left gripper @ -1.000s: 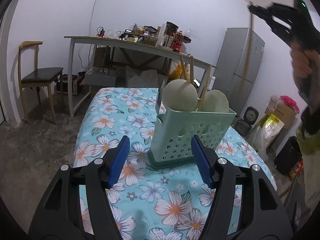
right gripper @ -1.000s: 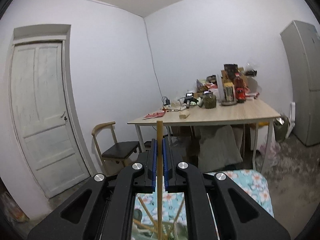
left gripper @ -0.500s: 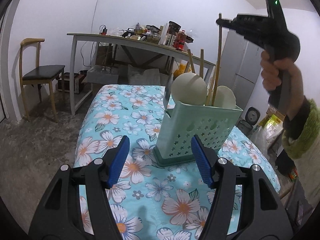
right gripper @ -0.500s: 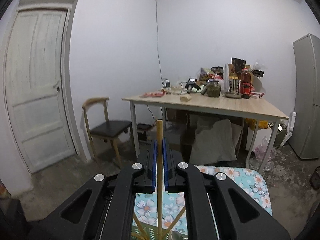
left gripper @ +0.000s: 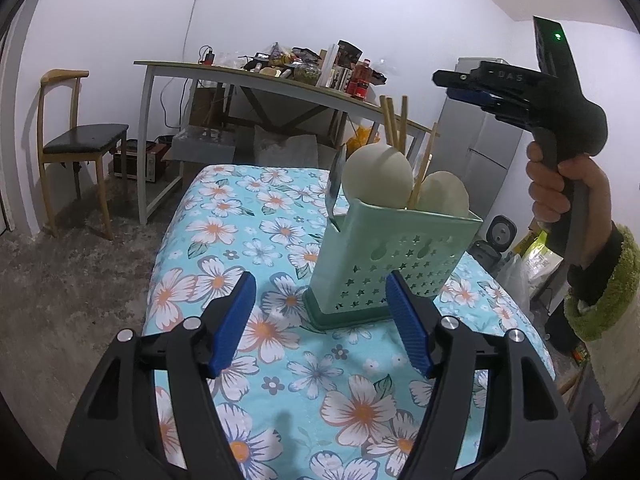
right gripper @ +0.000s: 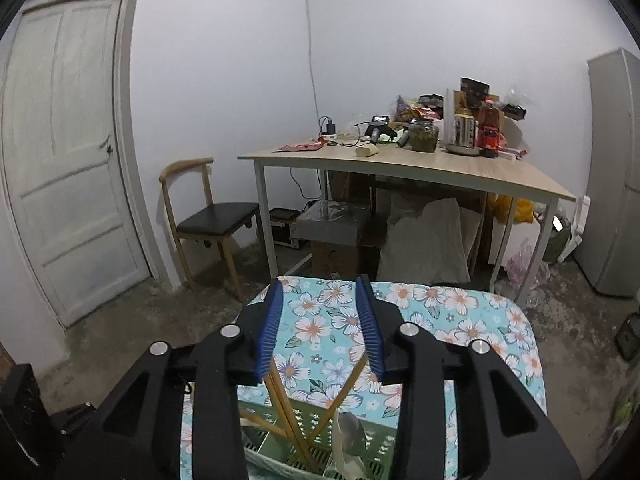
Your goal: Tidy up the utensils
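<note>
A pale green utensil caddy stands on the floral tablecloth. It holds two cream ladles, a metal spoon and several wooden chopsticks. My left gripper is open and empty, low in front of the caddy. My right gripper is open and empty, above the caddy, with the chopsticks standing below it. It also shows in the left wrist view, up and right of the caddy.
A cluttered wooden desk stands behind the table, with a chair to its left and a white door beyond. A grey fridge is at the right. Boxes and bags lie under the desk.
My right gripper has opened and let go of the chopstick, which now stands in the caddy. The gripper has drawn back. The left gripper stays open in place.
</note>
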Available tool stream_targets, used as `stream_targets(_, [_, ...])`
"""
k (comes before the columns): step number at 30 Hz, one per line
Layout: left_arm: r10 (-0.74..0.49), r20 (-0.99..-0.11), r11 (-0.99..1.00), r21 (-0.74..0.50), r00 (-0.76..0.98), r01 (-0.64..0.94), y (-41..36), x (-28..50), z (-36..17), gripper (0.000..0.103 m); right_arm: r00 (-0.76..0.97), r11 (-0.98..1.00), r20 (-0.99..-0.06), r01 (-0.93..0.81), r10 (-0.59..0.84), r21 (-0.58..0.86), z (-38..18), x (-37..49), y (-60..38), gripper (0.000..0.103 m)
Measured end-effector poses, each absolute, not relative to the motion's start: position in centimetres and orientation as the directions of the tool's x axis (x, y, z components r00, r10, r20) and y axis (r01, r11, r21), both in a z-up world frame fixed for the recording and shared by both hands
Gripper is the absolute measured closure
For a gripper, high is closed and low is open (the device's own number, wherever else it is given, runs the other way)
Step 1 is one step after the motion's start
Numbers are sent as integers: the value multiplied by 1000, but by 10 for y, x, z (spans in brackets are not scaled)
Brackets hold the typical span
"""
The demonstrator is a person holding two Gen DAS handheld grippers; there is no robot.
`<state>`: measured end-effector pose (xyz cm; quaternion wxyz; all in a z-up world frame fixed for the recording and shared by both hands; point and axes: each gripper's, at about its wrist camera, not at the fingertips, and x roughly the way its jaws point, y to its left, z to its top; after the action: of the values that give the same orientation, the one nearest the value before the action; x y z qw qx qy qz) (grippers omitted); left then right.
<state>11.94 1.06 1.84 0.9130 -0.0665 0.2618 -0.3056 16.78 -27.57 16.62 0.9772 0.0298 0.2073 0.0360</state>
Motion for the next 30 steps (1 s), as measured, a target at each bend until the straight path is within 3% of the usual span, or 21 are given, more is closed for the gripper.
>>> stream_targets(10, [-601,-448,797,-283,662,533,7,116,20,37,900,966,-429,35,80,254,145,113,-318,59])
stream_targets(14, [-599,-468,797,-271,649,540,3,118,21,36,882,928,-467,118,66,354,112,80,-340,57])
stream_targets(17, [-598,-489,794,-255,635,551,-1,120,20,36,857,886,-511,184,67,425,80,59,-352,49])
stream_targets(23, [-589,-549,785,-215,593,581,-16,119,15,35,788,799,-602,280,125,532,6,25,-358,49])
stream_targets(30, [-612,-617,735,-212,495,644,-39,104,1,35,759,761,-625,292,183,579,-31,11,-357,49])
